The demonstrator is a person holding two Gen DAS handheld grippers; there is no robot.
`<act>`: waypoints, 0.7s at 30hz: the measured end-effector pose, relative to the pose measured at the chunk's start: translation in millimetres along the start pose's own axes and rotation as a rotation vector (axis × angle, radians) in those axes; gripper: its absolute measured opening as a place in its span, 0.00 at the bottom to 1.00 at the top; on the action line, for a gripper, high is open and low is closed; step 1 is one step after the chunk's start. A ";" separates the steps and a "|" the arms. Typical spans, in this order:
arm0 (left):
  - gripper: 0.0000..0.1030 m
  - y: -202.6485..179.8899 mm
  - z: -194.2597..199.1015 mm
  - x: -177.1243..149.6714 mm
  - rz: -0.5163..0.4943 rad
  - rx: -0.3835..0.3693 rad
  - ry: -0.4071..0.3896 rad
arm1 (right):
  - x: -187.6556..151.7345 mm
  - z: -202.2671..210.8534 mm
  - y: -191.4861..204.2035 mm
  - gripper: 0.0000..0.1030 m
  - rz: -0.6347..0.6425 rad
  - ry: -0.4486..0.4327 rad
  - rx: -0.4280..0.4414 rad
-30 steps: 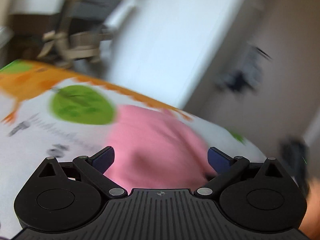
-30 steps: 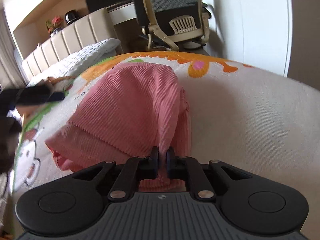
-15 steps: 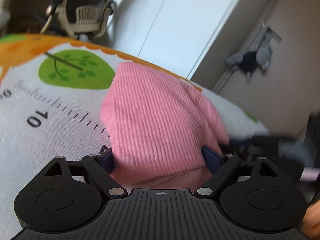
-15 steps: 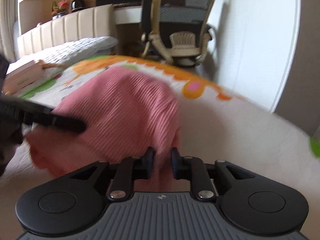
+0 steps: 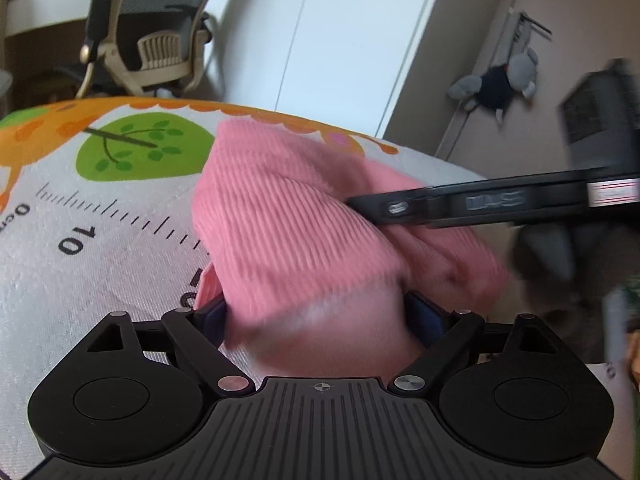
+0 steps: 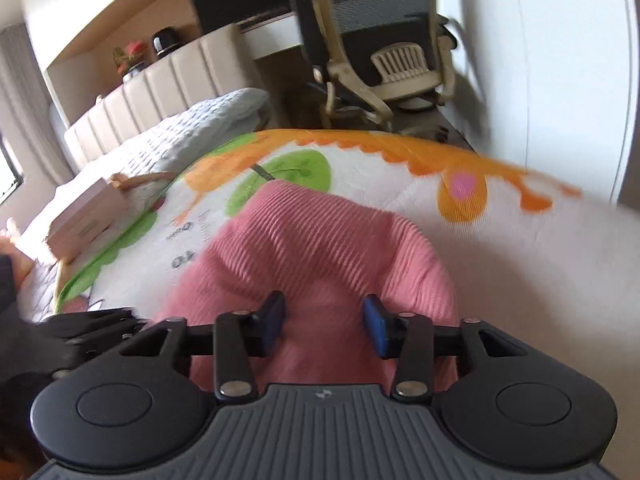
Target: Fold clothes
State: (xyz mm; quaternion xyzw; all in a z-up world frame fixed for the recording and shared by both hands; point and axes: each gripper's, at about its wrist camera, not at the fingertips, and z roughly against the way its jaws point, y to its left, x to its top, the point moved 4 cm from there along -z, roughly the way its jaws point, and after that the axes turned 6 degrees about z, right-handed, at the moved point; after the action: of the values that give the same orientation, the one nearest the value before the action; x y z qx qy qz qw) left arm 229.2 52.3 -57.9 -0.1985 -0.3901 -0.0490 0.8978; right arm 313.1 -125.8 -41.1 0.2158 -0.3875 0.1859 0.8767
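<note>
Left claw (image 5: 316,312) spread wide, low over the bed, fingers either side of the near edge of the pink ribbed garment (image 5: 288,232). Right claw (image 6: 324,322) also spread, garment bunched between its blue pads (image 6: 374,324), not pinched; in the left view it reaches in level from the right. Garment lies heaped on the printed play mat (image 6: 520,248). Office chair (image 6: 384,48) far behind.

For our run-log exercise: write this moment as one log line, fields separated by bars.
task: fold clothes | item: pink ribbed garment bunched on printed blanket | left hand-held gripper: open, straddling garment | right hand-held gripper: open over garment
</note>
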 end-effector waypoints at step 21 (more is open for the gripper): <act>0.94 72.0 8.1 45.2 0.404 -0.140 -0.086 | -43.7 32.1 2.2 0.54 0.117 -0.072 -0.099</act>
State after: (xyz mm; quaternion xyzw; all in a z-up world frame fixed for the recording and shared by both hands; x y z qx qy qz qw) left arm 272.4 124.5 -43.2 -0.3363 -0.3762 0.1134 0.8559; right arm 265.3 -147.6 -54.3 0.1555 -0.4393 0.2098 0.8595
